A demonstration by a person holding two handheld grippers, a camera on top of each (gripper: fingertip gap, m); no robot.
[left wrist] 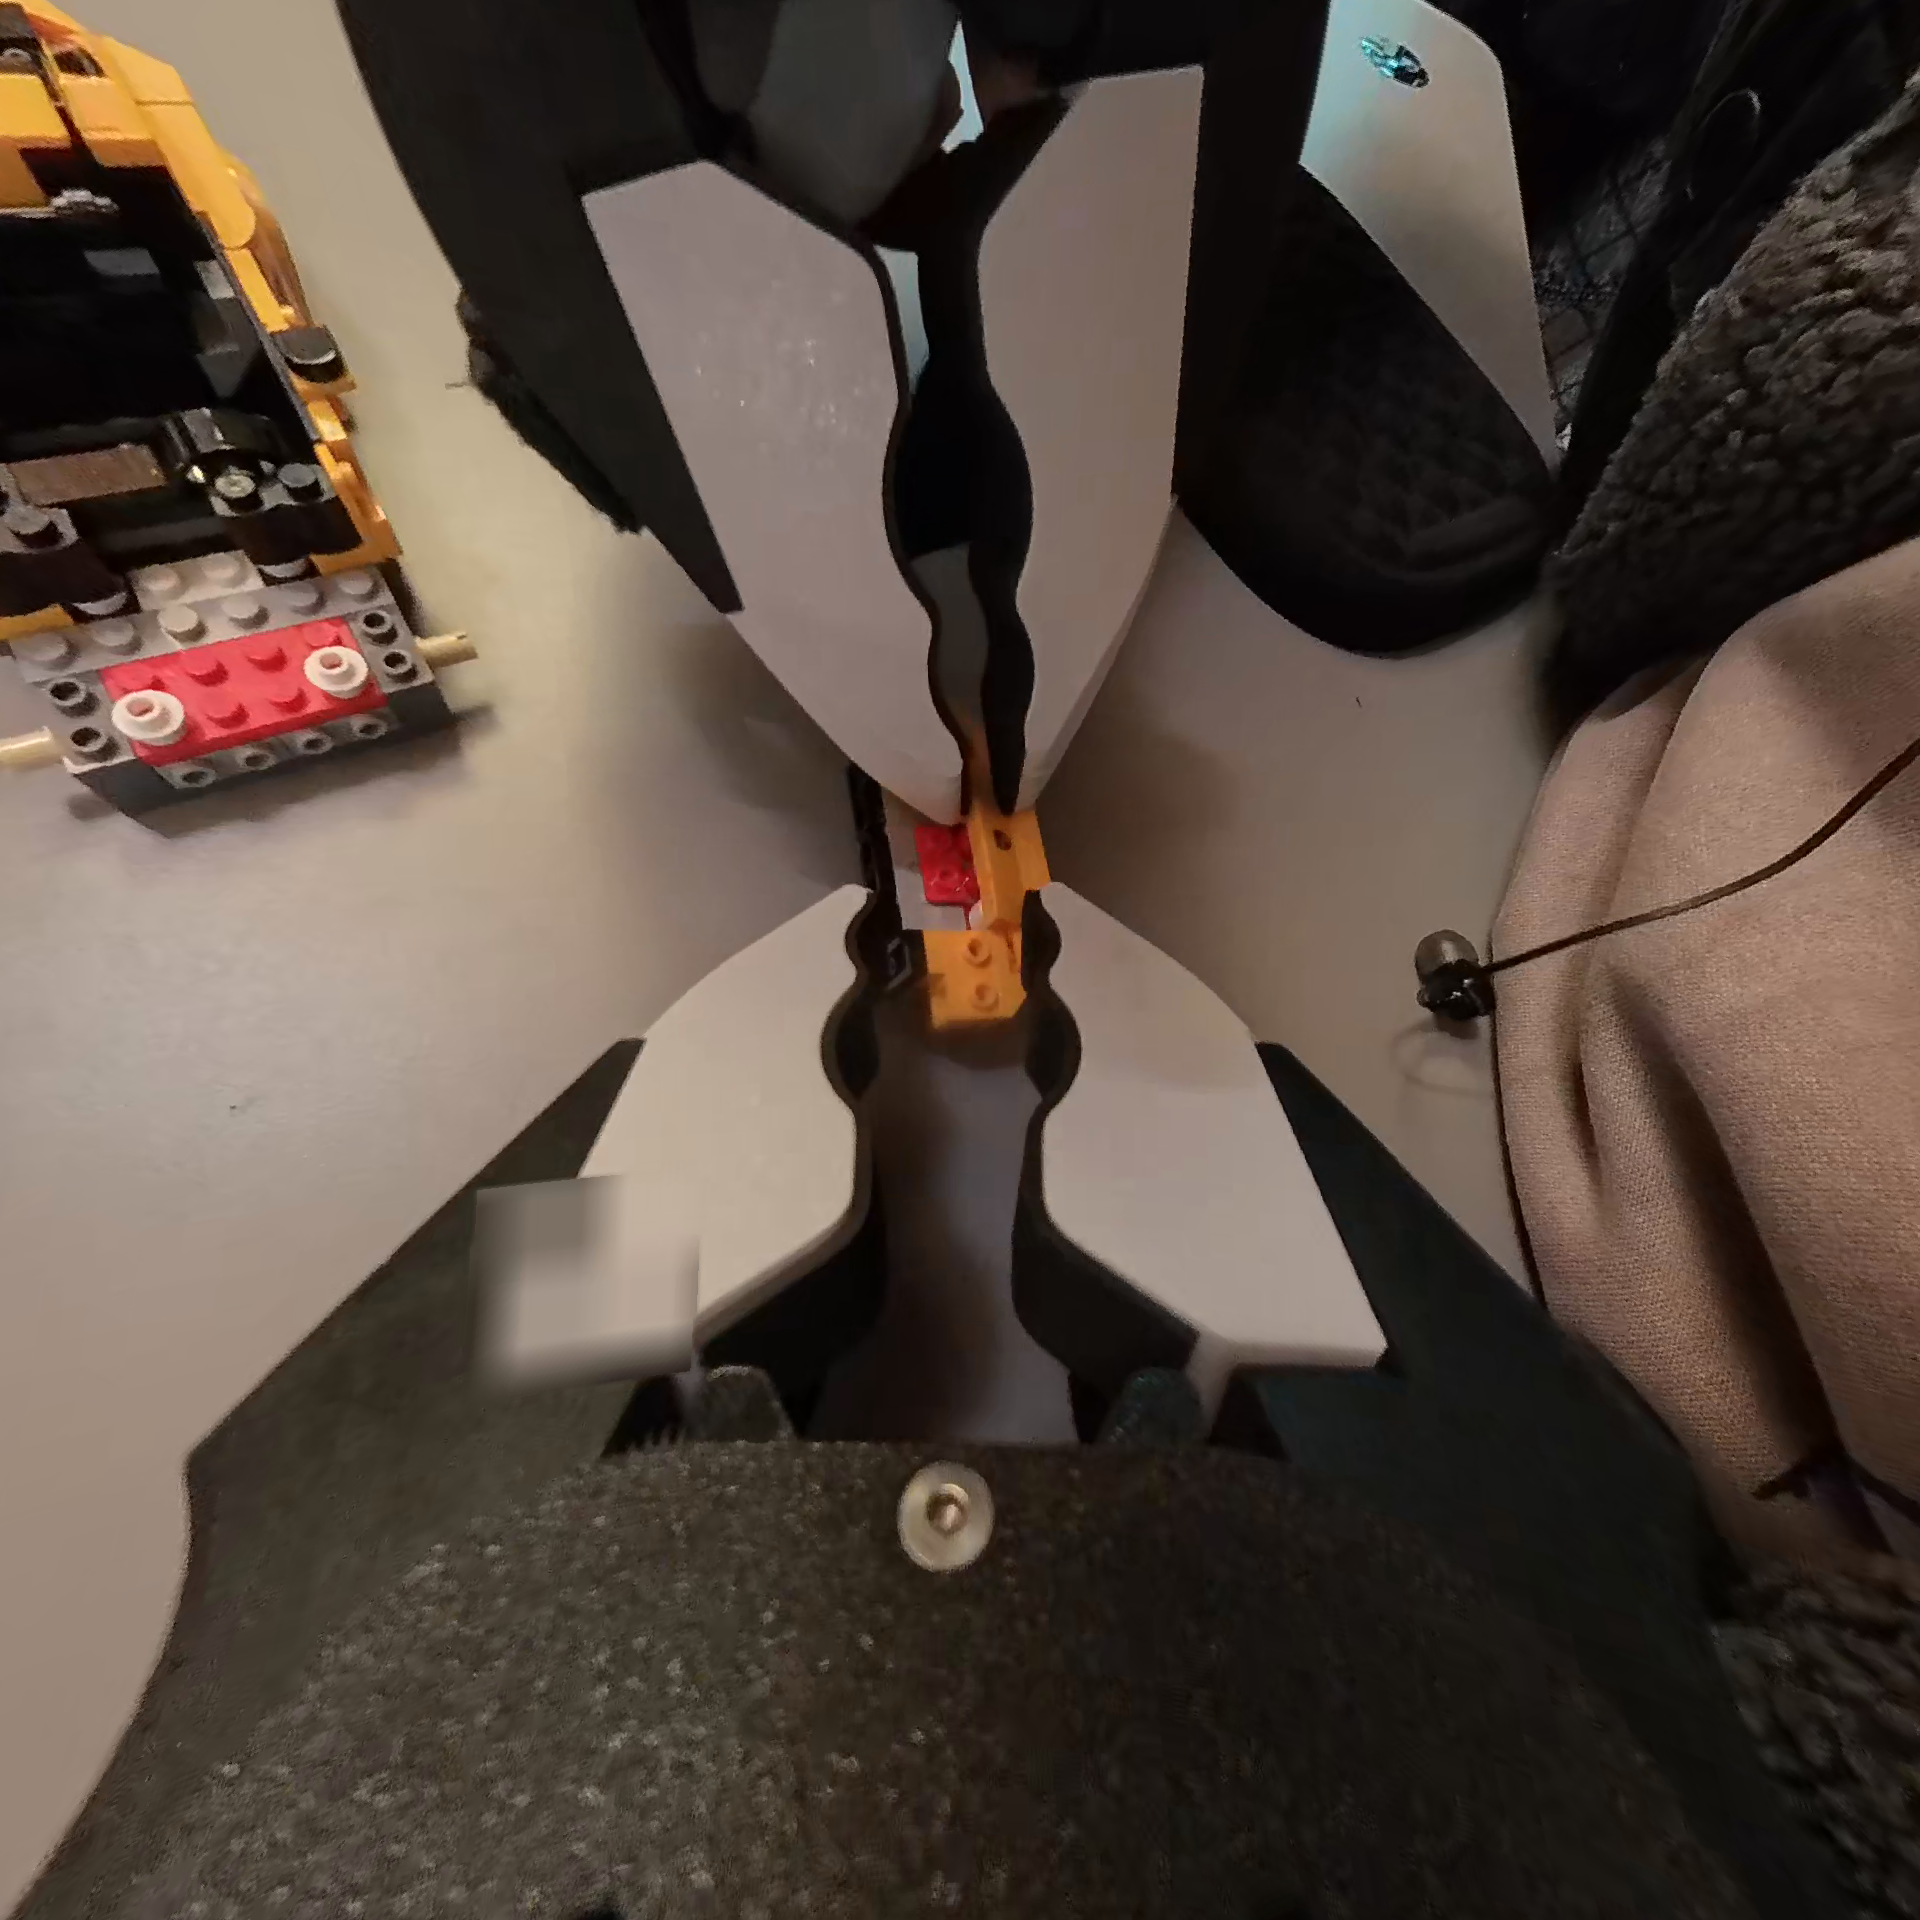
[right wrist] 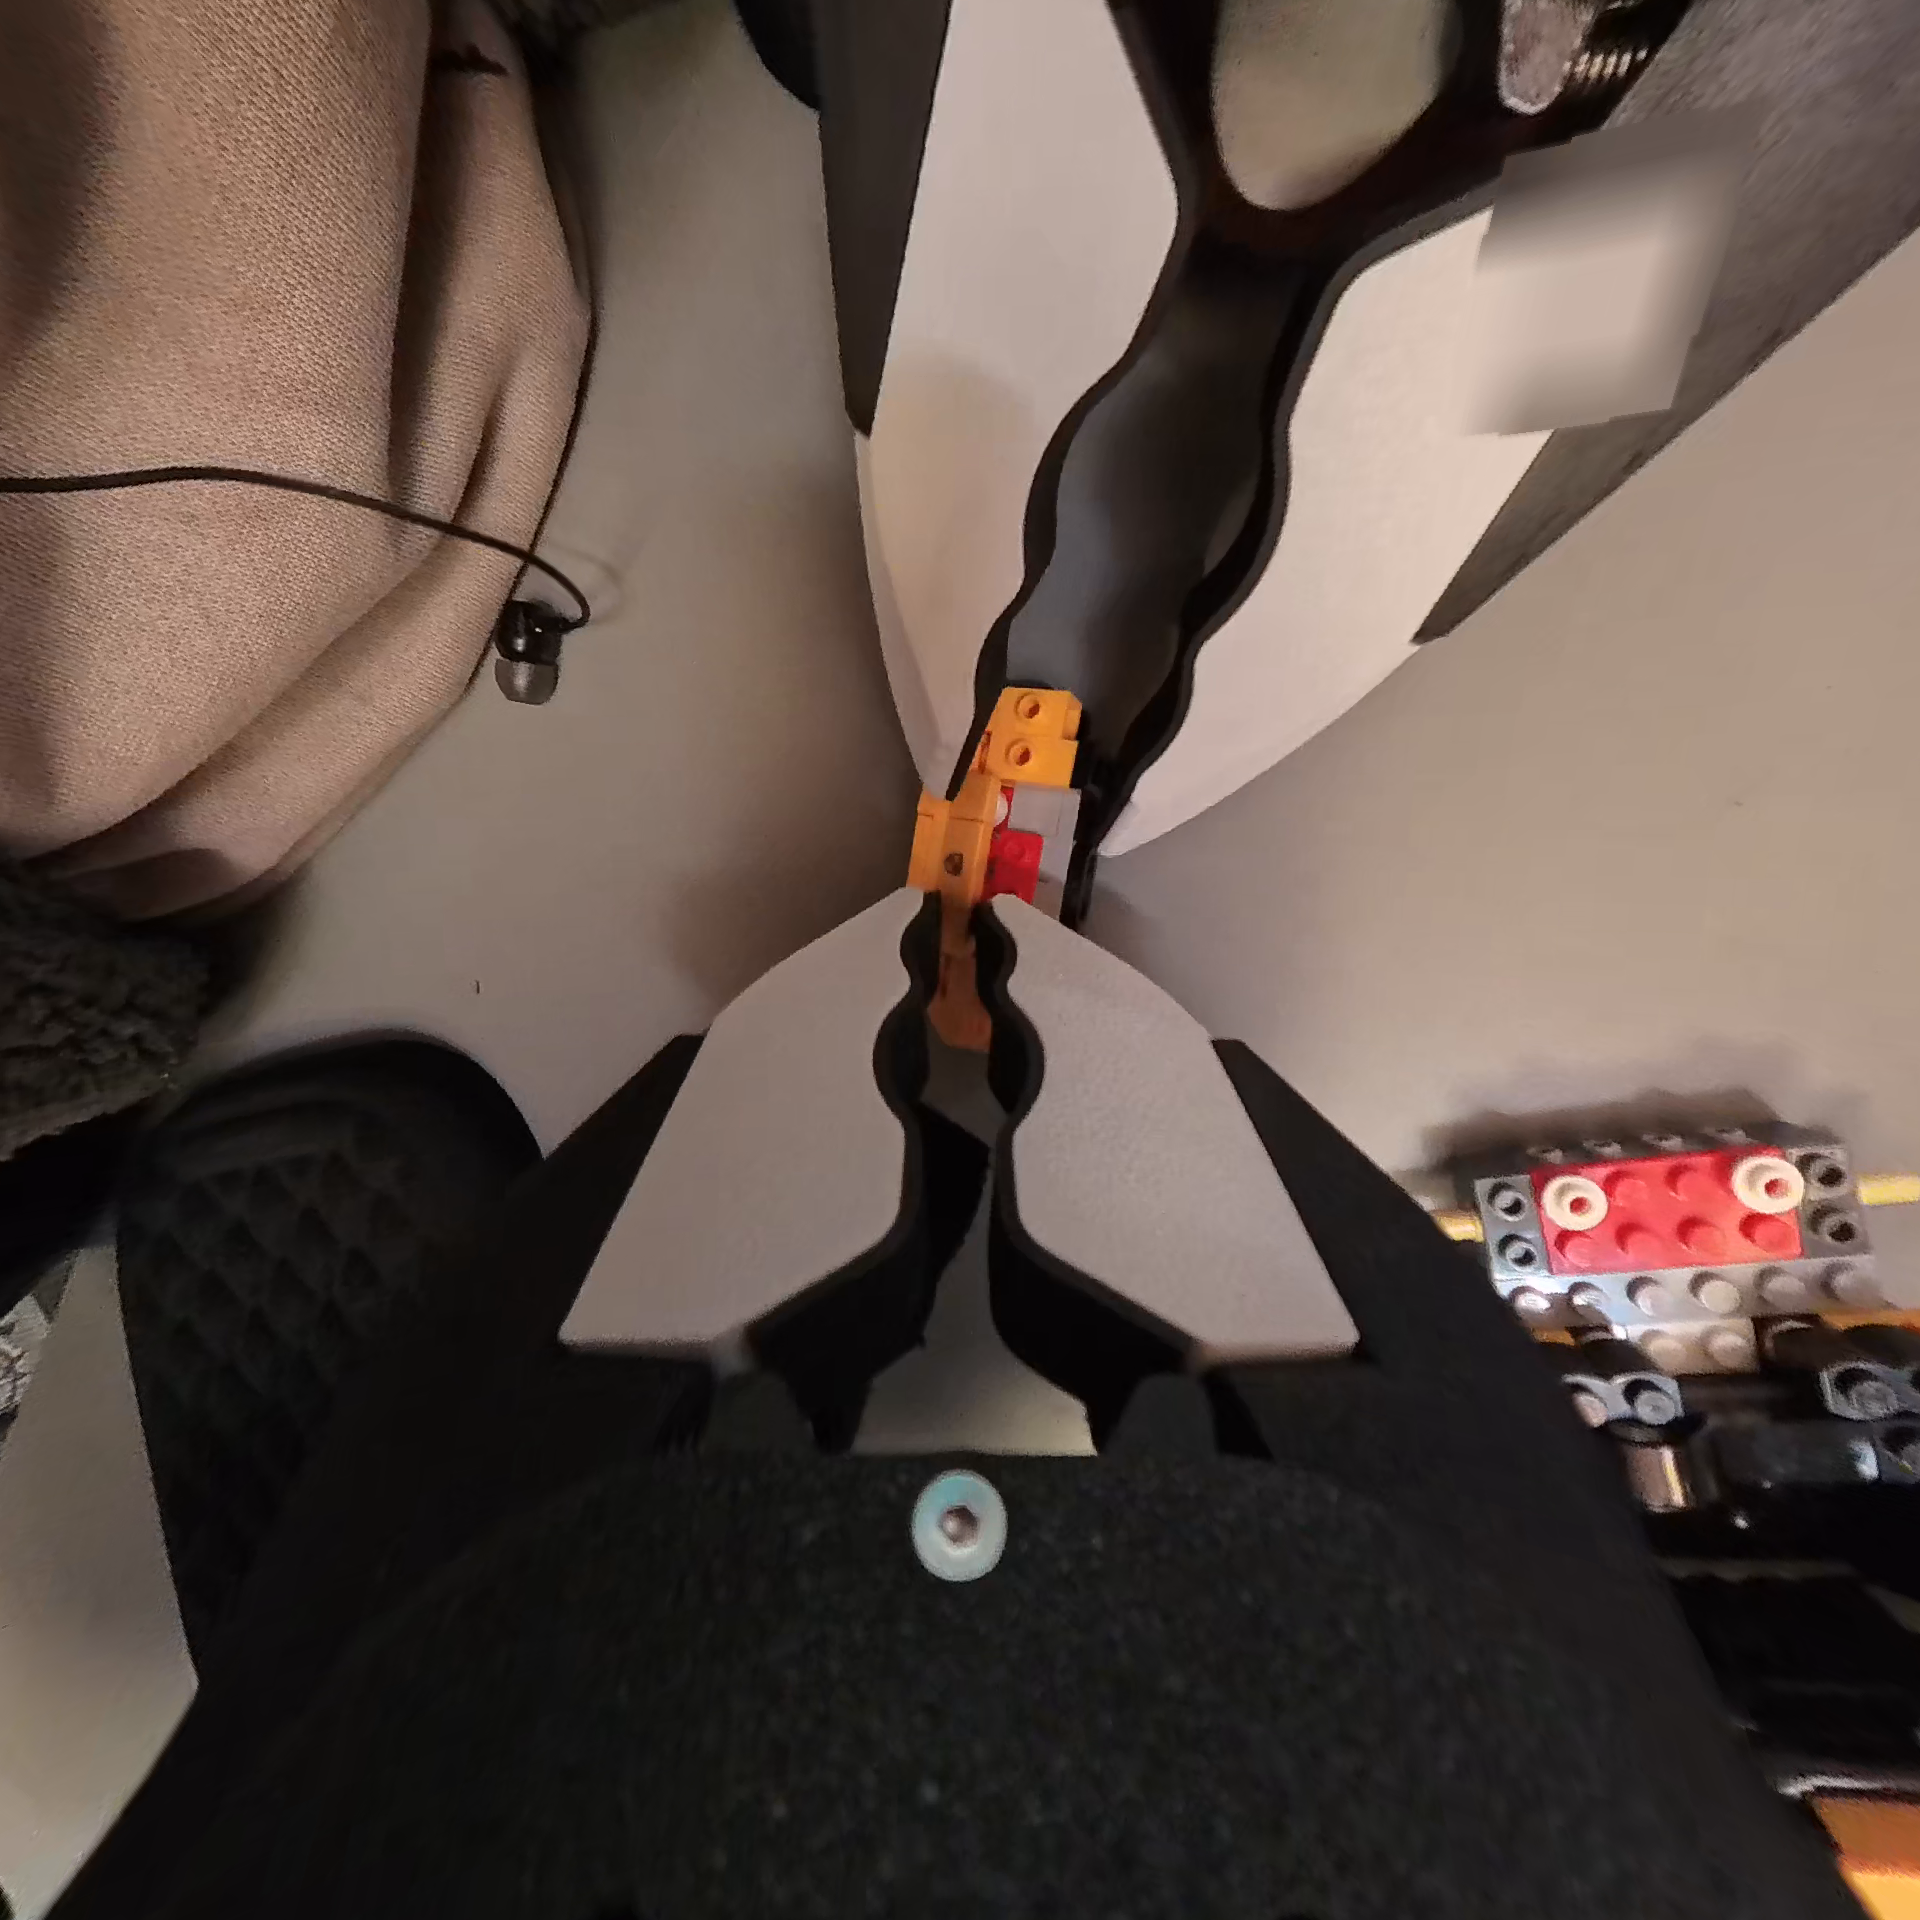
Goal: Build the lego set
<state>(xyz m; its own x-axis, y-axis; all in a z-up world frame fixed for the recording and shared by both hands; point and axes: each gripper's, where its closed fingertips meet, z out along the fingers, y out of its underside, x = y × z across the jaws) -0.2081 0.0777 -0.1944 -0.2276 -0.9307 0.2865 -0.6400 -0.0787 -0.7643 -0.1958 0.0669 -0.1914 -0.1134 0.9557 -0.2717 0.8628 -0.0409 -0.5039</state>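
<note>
Two hand-held grippers, left & right, pinch sub-assy over grey table.

Pale grey tabletop (evenly lit)

A pale grey desk carries everything. At one edge of it a beige cloth garment lies bunched in folds, touching dark fuzzy fleece fabric. A thin black drawstring crosses the beige cloth, its small metal-tipped toggle resting on the desk just beside the folds.
</note>
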